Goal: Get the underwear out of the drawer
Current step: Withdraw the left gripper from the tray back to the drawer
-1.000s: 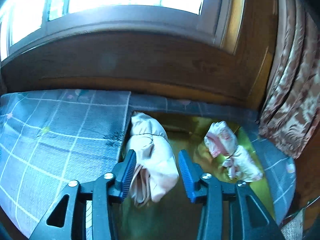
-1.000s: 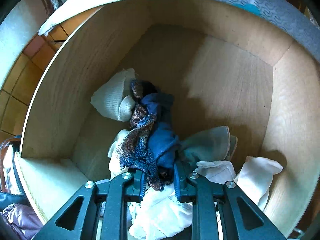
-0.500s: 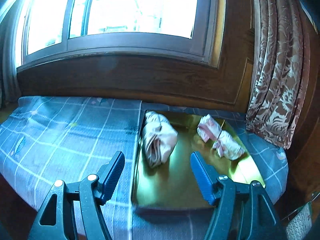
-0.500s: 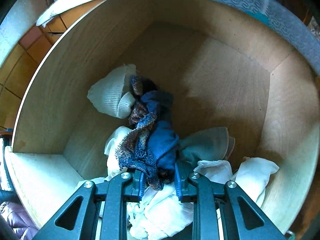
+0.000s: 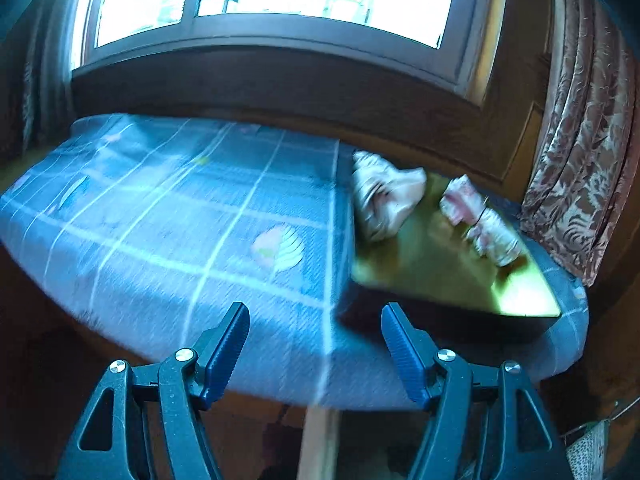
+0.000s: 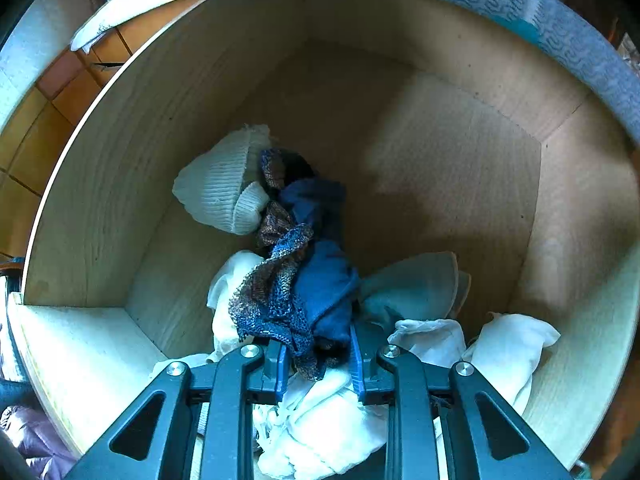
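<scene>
In the right wrist view my right gripper point(image 6: 318, 354) is shut on dark blue underwear with a blue-brown lace part point(image 6: 304, 276), held over the wooden drawer point(image 6: 460, 168). White and pale green garments point(image 6: 416, 288) lie under it, and a cream knit piece point(image 6: 224, 184) sits further back. In the left wrist view my left gripper point(image 5: 316, 344) is open with nothing between its fingers, low in front of a blue checked cloth surface point(image 5: 180, 220). A pale pink garment point(image 5: 384, 196) and a pink-white one point(image 5: 480, 220) lie on a golden tray point(image 5: 440, 276) to the right.
A window with a dark wooden frame point(image 5: 280, 36) runs behind the checked surface, and a patterned curtain point(image 5: 584, 160) hangs at the right. A patterned grey edge point(image 6: 520, 4) borders the drawer's far side. Tiled floor point(image 6: 48, 120) shows at the drawer's left.
My left gripper let go of the pale pink garment on the tray, opened wide and drew back and leftward. The right gripper stays shut on the dark underwear, barely moving.
</scene>
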A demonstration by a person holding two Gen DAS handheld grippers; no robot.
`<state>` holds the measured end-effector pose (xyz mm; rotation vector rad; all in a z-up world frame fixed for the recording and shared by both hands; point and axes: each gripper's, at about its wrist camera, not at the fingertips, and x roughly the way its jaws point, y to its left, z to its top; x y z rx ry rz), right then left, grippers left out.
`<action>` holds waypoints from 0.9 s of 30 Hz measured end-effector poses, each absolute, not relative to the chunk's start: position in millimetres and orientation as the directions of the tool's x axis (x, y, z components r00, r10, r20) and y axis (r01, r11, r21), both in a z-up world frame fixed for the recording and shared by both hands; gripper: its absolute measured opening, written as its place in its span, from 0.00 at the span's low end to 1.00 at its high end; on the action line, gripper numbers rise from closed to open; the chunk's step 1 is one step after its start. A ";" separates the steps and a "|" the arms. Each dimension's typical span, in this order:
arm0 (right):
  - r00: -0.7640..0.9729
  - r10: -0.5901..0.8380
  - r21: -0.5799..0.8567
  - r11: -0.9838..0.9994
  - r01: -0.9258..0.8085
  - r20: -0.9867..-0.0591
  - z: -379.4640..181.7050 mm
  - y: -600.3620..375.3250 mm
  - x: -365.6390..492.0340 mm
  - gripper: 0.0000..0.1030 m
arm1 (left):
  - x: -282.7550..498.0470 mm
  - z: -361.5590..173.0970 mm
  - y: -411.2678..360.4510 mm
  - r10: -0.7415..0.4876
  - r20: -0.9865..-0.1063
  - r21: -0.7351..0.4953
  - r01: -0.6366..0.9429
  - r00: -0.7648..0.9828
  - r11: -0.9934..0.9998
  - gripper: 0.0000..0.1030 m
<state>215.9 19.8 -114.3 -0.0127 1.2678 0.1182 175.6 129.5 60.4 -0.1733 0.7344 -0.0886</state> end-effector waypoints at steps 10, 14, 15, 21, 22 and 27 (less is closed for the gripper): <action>0.301 0.074 0.049 0.995 -0.092 -0.951 -114.6 20.2 215.1 0.23 | 127.8 10.8 164.1 -0.087 -0.736 -0.171 -0.060 0.671 0.983 0.68; 0.302 0.074 0.048 0.995 -0.093 -0.951 -114.6 20.2 215.1 0.23 | 101.4 -1.2 176.8 -0.079 -0.746 -0.178 -0.083 0.661 0.981 0.68; 0.302 0.074 0.048 0.995 -0.093 -0.951 -114.6 20.1 215.1 0.23 | 94.5 -3.4 179.0 -0.084 -0.746 -0.185 -0.084 0.661 0.979 0.68; 0.304 0.084 0.060 0.994 -0.089 -0.949 -114.7 17.7 214.0 0.23 | 45.1 -16.3 180.5 -0.099 -0.753 -0.203 -0.087 0.650 0.975 0.67; 0.304 0.086 0.062 0.994 -0.089 -0.949 -114.6 16.9 213.7 0.23 | 36.2 -19.3 175.2 -0.108 -0.757 -0.199 -0.070 0.644 0.978 0.67; 0.307 0.086 0.060 0.994 -0.091 -0.948 -114.0 15.6 212.5 0.23 | 8.5 -26.1 140.5 -0.151 -0.758 -0.166 0.036 0.634 0.986 0.67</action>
